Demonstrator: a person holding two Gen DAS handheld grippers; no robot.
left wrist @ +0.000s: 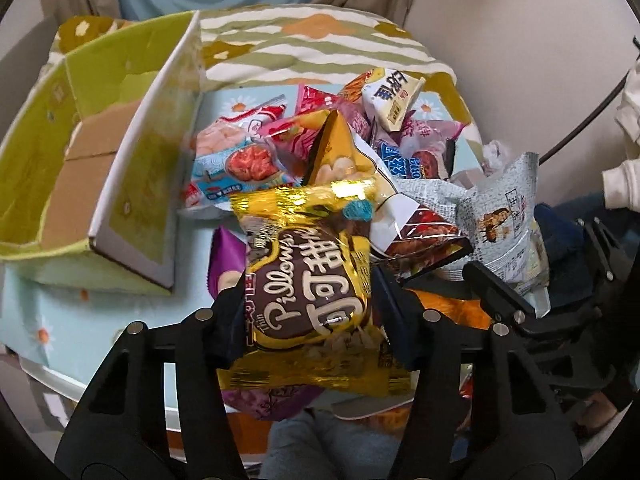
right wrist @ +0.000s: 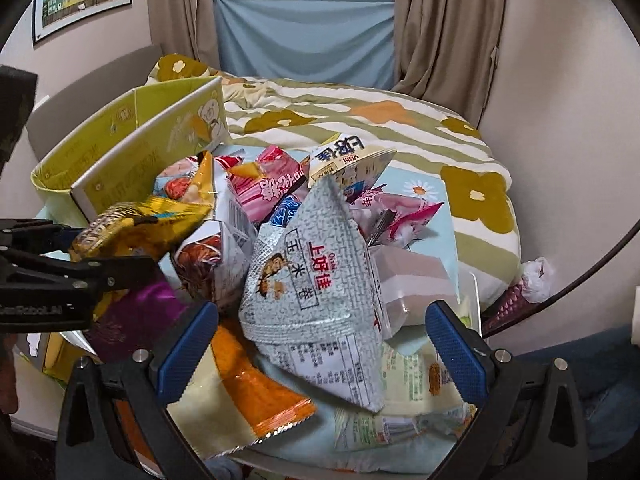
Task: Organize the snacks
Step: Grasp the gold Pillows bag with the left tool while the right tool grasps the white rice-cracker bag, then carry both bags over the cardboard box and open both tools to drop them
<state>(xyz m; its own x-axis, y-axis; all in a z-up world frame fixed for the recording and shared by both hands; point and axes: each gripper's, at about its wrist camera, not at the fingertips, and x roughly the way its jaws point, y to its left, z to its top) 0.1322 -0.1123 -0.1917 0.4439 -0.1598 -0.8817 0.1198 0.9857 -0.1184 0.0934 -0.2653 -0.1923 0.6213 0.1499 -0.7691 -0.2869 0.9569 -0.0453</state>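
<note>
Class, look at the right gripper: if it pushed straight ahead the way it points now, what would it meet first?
Most likely the grey corn-roll packet, which stands between the open right gripper and the rest of the snack pile; depth is uncertain.

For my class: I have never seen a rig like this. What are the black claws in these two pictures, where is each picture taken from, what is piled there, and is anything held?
There is no robot here. A person holds a two-finger gripper in each hand, and each carries a wide-angle camera looking along its fingers, so each picture comes from one gripper.

In the left view, the left gripper is closed on a gold snack bag. In the right view, the right gripper stands open around a grey corn-roll bag, not pressing it.

Many snack packets are heaped on a small table with a daisy cloth, beside an open green box, in front of a bed.
</note>
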